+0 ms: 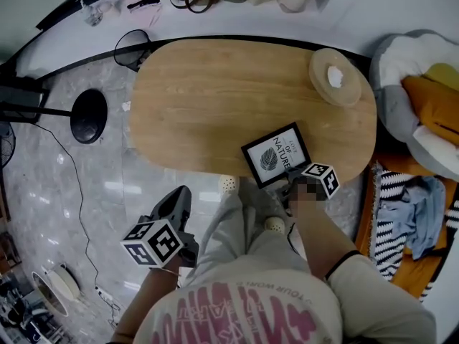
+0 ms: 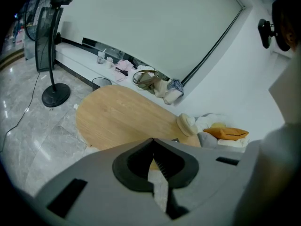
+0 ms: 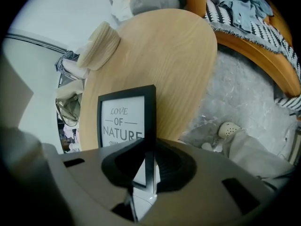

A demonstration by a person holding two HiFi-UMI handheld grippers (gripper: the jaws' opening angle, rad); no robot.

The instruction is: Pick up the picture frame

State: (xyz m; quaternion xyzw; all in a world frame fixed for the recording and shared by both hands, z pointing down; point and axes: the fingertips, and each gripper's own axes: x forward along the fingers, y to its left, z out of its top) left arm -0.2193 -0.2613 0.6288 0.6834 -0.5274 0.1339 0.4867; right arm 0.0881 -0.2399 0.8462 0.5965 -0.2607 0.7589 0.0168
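The black picture frame (image 1: 276, 156) with the print "LOVE OF NATURE" lies at the near right edge of the oval wooden table (image 1: 215, 99). My right gripper (image 1: 288, 186) is shut on its near edge. In the right gripper view the frame's (image 3: 123, 119) black rim runs straight between the pads of the right gripper (image 3: 149, 149). Whether the frame's far edge rests on the table (image 3: 174, 55) I cannot tell. My left gripper (image 1: 179, 201) hangs over the floor, left of the person's legs. Its fingertips meet with nothing between them in the left gripper view (image 2: 153, 142).
A round wooden dish (image 1: 335, 77) with a white lump stands at the table's far right. A sofa with cushions and clothes (image 1: 423, 99) and a striped blanket (image 1: 391, 199) fill the right side. A black fan base (image 1: 89, 115) stands on the marble floor at left. A slipper (image 1: 228, 184) lies near the table.
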